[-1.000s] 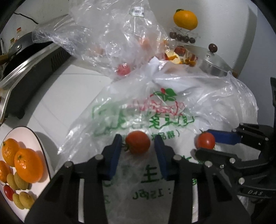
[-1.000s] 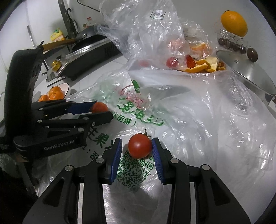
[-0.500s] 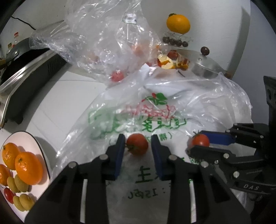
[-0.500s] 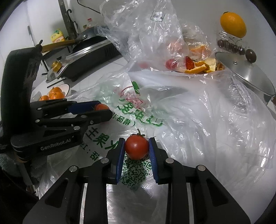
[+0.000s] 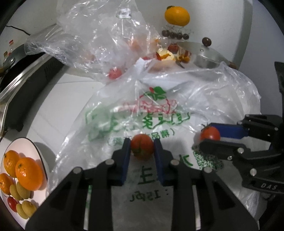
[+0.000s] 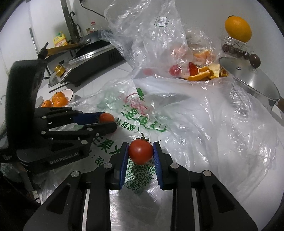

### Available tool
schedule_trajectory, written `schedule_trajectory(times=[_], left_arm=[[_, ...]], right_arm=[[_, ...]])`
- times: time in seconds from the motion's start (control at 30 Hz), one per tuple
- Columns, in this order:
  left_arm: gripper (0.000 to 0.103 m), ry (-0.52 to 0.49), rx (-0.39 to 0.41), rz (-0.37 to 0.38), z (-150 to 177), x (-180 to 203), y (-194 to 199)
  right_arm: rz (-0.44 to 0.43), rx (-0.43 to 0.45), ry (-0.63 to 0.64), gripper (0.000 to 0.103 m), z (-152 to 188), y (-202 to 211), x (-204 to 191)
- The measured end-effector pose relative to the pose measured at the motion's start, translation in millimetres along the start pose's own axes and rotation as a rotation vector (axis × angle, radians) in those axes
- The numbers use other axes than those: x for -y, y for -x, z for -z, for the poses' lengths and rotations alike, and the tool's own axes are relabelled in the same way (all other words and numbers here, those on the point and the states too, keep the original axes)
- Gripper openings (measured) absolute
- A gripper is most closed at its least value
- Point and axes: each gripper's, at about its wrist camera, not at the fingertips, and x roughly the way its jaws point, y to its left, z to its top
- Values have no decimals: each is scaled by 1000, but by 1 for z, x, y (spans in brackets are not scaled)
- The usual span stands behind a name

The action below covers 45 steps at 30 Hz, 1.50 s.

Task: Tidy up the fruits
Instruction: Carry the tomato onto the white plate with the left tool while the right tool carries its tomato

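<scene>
Left hand-held gripper (image 5: 142,151) clenched on tomato (image 5: 142,148); right hand-held gripper (image 6: 140,154) clenched on second tomato (image 6: 140,151), both gripped over printed bag (image 5: 159,113), presumably for carrying to plate (image 5: 40,151) at 9 o'clock

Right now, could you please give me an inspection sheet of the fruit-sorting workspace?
Surface: white counter, largely covered by a printed plastic bag.
Job's things: left tomato and right tomato, one in each gripper; plate of oranges and small yellow-green fruits.
Clutter: crumpled clear bag holding red fruit; peels; pot lid; an orange on a jar.
Grippers: left gripper and right gripper, jaws shut on their tomatoes.
Cables: black cable on the wall.
Surroundings: stove with pan; oil bottle.
</scene>
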Motion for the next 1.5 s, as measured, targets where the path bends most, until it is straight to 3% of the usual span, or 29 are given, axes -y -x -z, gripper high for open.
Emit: schedule_trajectory(times=[0.4,1.0,1.5], left_arm=[[26,-21,43,17,2,4,11],[26,14,163,27,17,-2,73],[26,53,224,-28,49,-20,114]], right_arm=[[4,18,-5,29,-1,5,1],[24,64,32,29,-4,27,-25],[28,76,92,29,-6,34,-62]])
